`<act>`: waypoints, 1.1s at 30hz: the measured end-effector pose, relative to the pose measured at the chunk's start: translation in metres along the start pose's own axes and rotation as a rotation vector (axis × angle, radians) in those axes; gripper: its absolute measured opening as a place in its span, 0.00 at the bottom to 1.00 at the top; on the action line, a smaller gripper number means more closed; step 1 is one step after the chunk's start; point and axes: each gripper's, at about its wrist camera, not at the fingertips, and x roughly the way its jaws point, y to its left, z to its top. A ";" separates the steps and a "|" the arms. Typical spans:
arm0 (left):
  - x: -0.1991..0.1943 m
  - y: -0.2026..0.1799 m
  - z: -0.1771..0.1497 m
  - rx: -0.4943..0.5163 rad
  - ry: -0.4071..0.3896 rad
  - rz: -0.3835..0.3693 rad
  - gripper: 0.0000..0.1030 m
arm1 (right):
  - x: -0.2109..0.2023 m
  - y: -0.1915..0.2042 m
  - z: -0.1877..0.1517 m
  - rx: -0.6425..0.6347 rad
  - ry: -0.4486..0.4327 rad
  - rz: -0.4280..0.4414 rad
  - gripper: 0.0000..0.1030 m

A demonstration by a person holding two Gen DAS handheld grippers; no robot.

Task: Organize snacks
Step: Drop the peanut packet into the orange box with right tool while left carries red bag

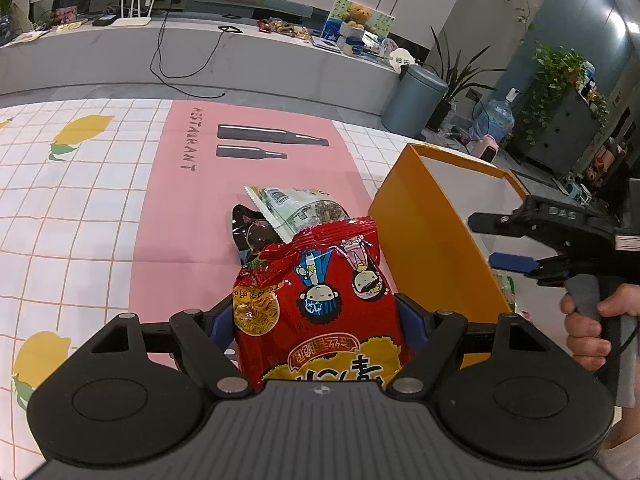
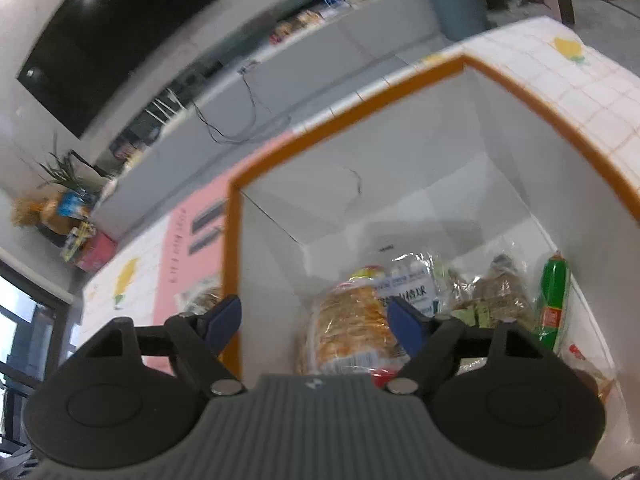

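A red noodle snack bag [image 1: 332, 292] sits between the blue pads of my left gripper [image 1: 316, 316], and both pads touch its sides. Behind it a green-and-white packet [image 1: 300, 208] and a dark packet [image 1: 252, 232] lie on the pink strip of the cloth. To the right stands an orange box [image 1: 424, 216] with white inner walls. My right gripper [image 1: 484, 240] hangs over that box, held by a hand [image 1: 588, 332]. In the right wrist view my right gripper [image 2: 316, 320] is open above the box's left wall [image 2: 234, 248], holding nothing. A cracker bag [image 2: 352, 328] lies below it.
More snacks fill the box: a white-labelled packet [image 2: 408, 284], a clear bag of brown pieces [image 2: 496, 292] and a green packet [image 2: 554, 300]. The table wears a lemon-print checked cloth [image 1: 80, 208]. Beyond it are a grey bin [image 1: 412, 100] and a long counter [image 1: 200, 52].
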 end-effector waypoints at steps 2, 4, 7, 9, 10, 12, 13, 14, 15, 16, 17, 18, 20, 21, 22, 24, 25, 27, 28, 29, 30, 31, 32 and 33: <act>-0.003 -0.001 0.000 0.000 -0.006 -0.005 0.88 | -0.008 0.004 -0.001 -0.042 -0.030 -0.019 0.61; -0.004 -0.002 -0.001 -0.003 -0.010 -0.008 0.88 | -0.009 0.010 -0.004 -0.111 -0.031 -0.058 0.40; -0.004 -0.003 -0.001 -0.001 -0.010 -0.011 0.88 | 0.006 0.019 -0.010 -0.222 0.029 -0.087 0.06; -0.003 -0.004 -0.002 0.005 -0.008 -0.010 0.88 | 0.020 0.021 -0.013 -0.246 0.085 -0.108 0.01; -0.003 -0.004 -0.002 0.008 -0.007 -0.010 0.88 | 0.027 0.021 -0.014 -0.255 0.104 -0.124 0.00; -0.001 -0.003 -0.001 0.009 -0.004 -0.011 0.88 | 0.037 0.025 -0.016 -0.294 0.124 -0.164 0.00; -0.001 -0.003 -0.001 0.010 -0.002 -0.010 0.88 | 0.039 0.026 -0.016 -0.313 0.128 -0.191 0.00; -0.001 -0.003 -0.001 0.011 -0.001 -0.009 0.88 | 0.042 0.028 -0.017 -0.336 0.135 -0.228 0.00; -0.001 -0.003 -0.001 0.013 -0.002 -0.008 0.88 | 0.045 0.029 -0.018 -0.363 0.141 -0.275 0.00; -0.001 -0.003 -0.001 0.014 -0.001 -0.007 0.88 | 0.047 0.030 -0.019 -0.373 0.153 -0.314 0.00; -0.001 -0.003 -0.001 0.012 -0.002 -0.007 0.88 | 0.048 0.030 -0.020 -0.380 0.161 -0.336 0.00; -0.001 -0.003 -0.001 0.011 -0.002 -0.008 0.88 | 0.050 0.027 -0.020 -0.379 0.181 -0.336 0.00; -0.001 -0.003 -0.001 0.011 -0.003 -0.011 0.88 | 0.047 0.020 -0.020 -0.361 0.190 -0.314 0.00; -0.002 -0.005 -0.001 0.014 -0.005 -0.011 0.88 | 0.046 0.019 -0.019 -0.355 0.184 -0.304 0.00; -0.003 -0.006 -0.001 0.018 -0.007 -0.012 0.88 | 0.045 0.018 -0.019 -0.350 0.174 -0.292 0.00; -0.004 -0.007 -0.002 0.024 -0.010 -0.014 0.88 | 0.041 0.020 -0.017 -0.352 0.145 -0.274 0.00; -0.004 -0.008 -0.002 0.025 -0.012 -0.016 0.88 | 0.038 0.021 -0.018 -0.352 0.132 -0.275 0.00; -0.006 -0.009 -0.002 0.028 -0.014 -0.020 0.88 | 0.029 0.024 -0.019 -0.343 0.096 -0.271 0.00; -0.007 -0.010 -0.002 0.030 -0.018 -0.022 0.88 | 0.022 0.028 -0.019 -0.332 0.074 -0.260 0.00; -0.008 -0.010 -0.002 0.031 -0.020 -0.023 0.88 | 0.015 0.029 -0.018 -0.319 0.051 -0.240 0.00; -0.009 -0.011 -0.001 0.029 -0.020 -0.026 0.88 | 0.009 0.029 -0.016 -0.302 0.029 -0.220 0.01; -0.011 -0.011 -0.001 0.027 -0.020 -0.032 0.88 | 0.003 0.028 -0.015 -0.287 0.011 -0.205 0.01; -0.013 -0.012 0.000 0.028 -0.023 -0.038 0.88 | -0.006 0.028 -0.016 -0.272 -0.007 -0.192 0.01; -0.016 -0.014 0.000 0.033 -0.032 -0.043 0.88 | -0.015 0.027 -0.016 -0.259 -0.025 -0.181 0.01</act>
